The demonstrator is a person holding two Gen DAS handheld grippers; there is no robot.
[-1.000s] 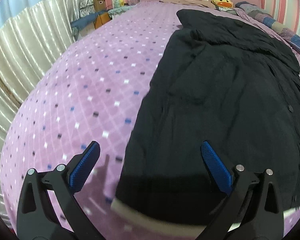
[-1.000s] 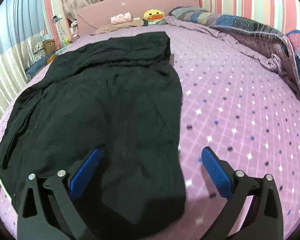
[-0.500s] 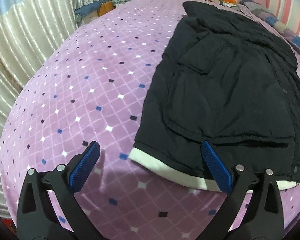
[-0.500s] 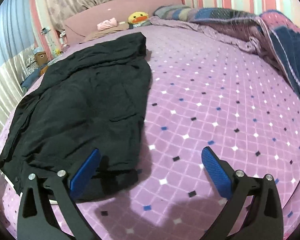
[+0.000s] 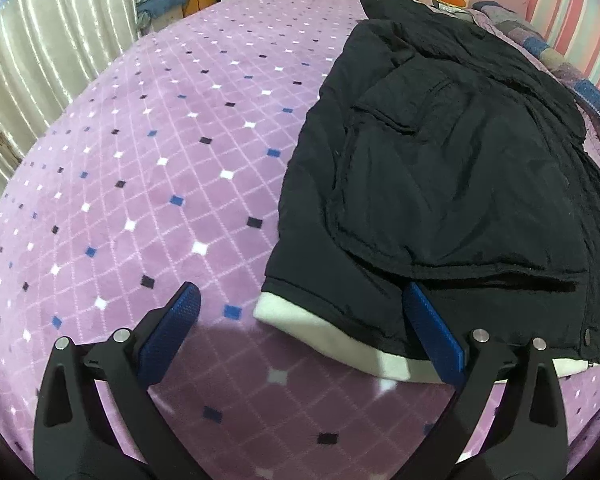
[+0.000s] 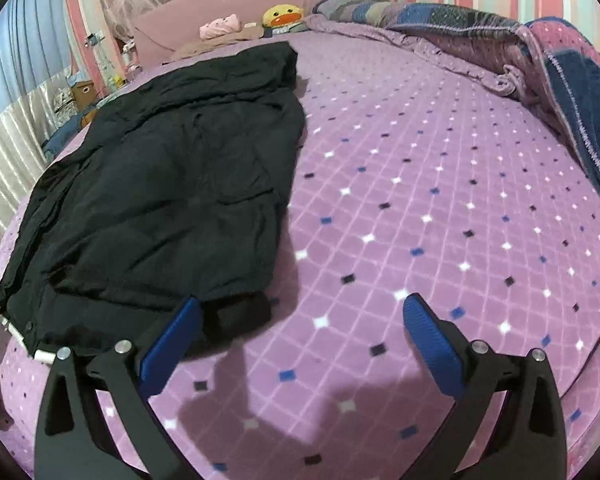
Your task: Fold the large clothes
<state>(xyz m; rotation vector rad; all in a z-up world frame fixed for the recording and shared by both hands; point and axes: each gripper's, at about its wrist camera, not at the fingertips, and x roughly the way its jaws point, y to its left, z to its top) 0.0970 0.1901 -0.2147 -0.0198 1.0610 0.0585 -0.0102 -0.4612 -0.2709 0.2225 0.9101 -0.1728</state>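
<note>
Both claws hang spread wide with nothing between their blue pads: the left gripper [image 5: 300, 320] sits over the near left corner of the black coat [image 5: 440, 168], its right finger just above the hem, and the right gripper [image 6: 300, 320] sits at the coat's near right corner, its left finger over the dark cuff there. The coat lies flat and lengthwise on the purple diamond-patterned bedspread [image 6: 420, 220], folded in on itself into a long panel, a white lining strip [image 5: 340, 336] showing under its near hem and a flapped pocket on top. Past it, a yellow duck plush [image 6: 282, 16] rests by the headboard and a striped blanket [image 6: 560, 64] is heaped to the right.
</note>
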